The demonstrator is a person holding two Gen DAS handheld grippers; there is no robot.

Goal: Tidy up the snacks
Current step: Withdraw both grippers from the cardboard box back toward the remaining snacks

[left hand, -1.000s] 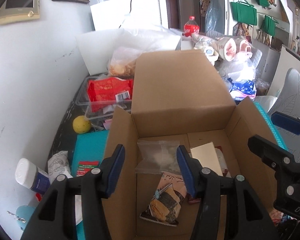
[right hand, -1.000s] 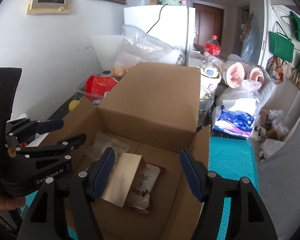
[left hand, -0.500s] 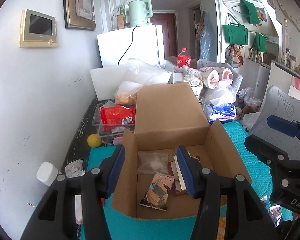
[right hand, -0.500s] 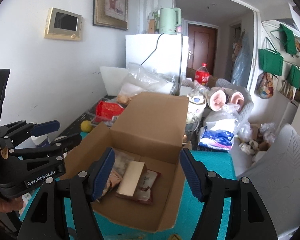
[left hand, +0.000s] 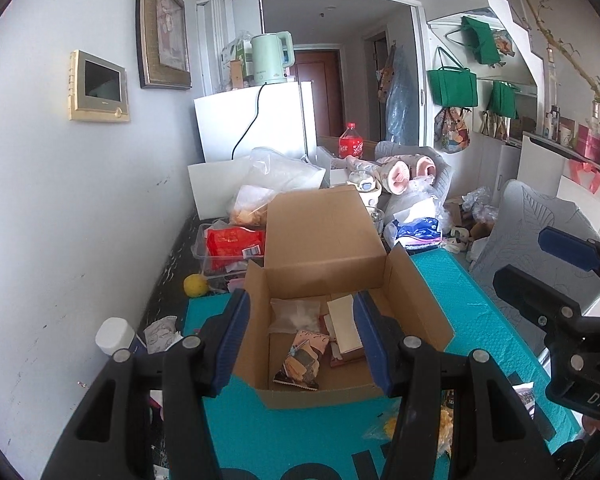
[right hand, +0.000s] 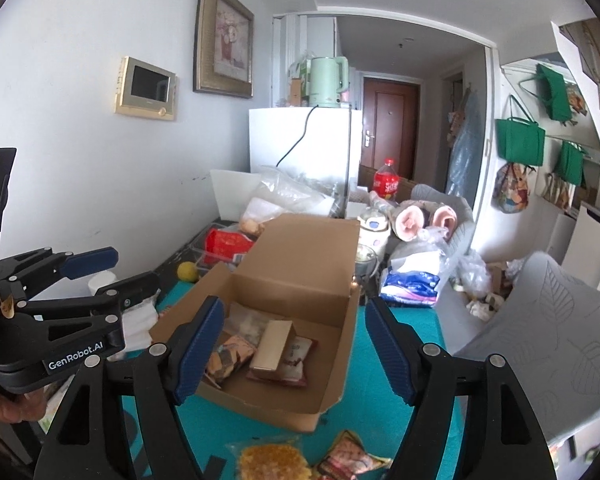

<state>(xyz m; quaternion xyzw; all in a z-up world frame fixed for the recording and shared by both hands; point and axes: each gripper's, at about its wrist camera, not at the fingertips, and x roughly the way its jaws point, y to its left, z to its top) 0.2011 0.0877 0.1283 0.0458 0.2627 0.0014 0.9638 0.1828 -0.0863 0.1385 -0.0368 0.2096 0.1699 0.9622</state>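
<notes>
The open brown cardboard box (left hand: 324, 280) sits on a teal padded mat (left hand: 472, 320), its back flap standing up toward the white fridge (left hand: 260, 120). Inside the box lie a clear plastic pouch of pale contents (left hand: 296, 314) at the back, a patterned snack packet (left hand: 300, 364) nearer the front, and a tan rectangular carton (right hand: 272, 344) whose long axis runs front to back, resting on a red-brown packet (right hand: 296, 360) with unreadable white lettering. In front of the box, on the mat, lie a clear bag of yellow snacks (right hand: 272, 462) and a small patterned packet (right hand: 352, 460).

The left gripper (left hand: 300, 340) hangs above the box's front with its blue-padded fingers apart and nothing between them; its body reads "GenRobot.AI". The right gripper (right hand: 292, 350) also holds nothing, and its jaws have just been opening wider. A red-labelled cola bottle (right hand: 386, 184) stands behind the box.
</notes>
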